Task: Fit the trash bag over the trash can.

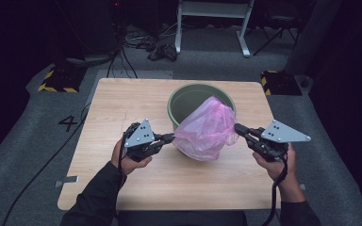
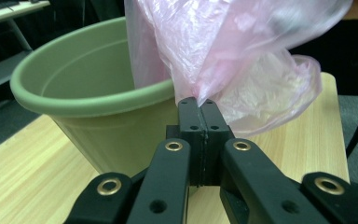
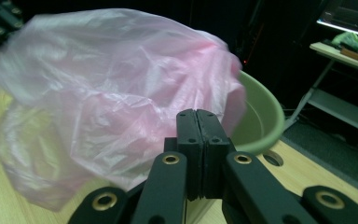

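Pink plastic bag (image 1: 203, 129) stretched over the near rim of a green bucket (image 1: 188, 98) at the far middle of a wooden table (image 1: 108, 108), left gripper (image 1: 169, 137) pinching its left edge, right gripper (image 1: 238, 128) clamped on its right edge.
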Motion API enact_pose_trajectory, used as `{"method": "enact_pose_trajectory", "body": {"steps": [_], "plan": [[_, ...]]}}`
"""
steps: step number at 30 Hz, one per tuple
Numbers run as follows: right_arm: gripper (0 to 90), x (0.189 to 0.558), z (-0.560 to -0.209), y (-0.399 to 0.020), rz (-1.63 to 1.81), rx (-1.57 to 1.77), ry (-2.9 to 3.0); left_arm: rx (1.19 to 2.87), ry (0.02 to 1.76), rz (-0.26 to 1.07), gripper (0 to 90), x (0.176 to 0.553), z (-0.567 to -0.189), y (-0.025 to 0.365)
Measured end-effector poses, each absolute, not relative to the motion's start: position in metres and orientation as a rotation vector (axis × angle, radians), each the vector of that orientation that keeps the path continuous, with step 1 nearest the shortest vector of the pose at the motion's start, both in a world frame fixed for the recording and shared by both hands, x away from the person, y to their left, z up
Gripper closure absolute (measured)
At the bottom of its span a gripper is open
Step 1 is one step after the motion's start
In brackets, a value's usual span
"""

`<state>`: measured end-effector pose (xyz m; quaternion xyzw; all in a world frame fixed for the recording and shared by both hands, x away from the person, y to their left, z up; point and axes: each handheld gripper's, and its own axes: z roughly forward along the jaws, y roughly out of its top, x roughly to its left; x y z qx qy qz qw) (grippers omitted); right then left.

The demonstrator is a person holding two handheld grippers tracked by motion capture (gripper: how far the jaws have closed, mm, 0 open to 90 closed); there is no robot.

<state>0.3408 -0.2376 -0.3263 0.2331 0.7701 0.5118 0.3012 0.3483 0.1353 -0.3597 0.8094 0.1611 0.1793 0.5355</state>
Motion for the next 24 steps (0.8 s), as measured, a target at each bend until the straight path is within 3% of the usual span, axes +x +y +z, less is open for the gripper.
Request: {"method": "enact_pose_trajectory", "body": {"steps": [2, 3, 6, 8, 12, 24], "plan": [[89.3, 0.342, -0.327, -0.243, 1.375, 0.636, 2.047, 1.938, 0.348, 0.399, 89.2, 0.347, -0.362, 0.135], [89.4, 0.341, -0.327, -0.244, 1.37, 0.642, 2.043, 1.936, 0.336, 0.395, 84.6, 0.346, -0.362, 0.135], [89.4, 0.341, -0.327, -0.243, 1.374, 0.636, 2.046, 1.915, 0.357, 0.416, 57.5, 0.343, -0.359, 0.135], [89.3, 0.34, -0.326, -0.241, 1.365, 0.635, 2.045, 1.898, 0.363, 0.4, 45.1, 0.342, -0.355, 0.138], [88.7, 0.342, -0.324, -0.241, 1.352, 0.639, 2.036, 1.896, 0.332, 0.402, 34.4, 0.338, -0.346, 0.141], [85.1, 0.353, -0.32, -0.242, 1.336, 0.652, 2.053, 1.907, 0.321, 0.384, 34.4, 0.356, -0.326, 0.129]]}}
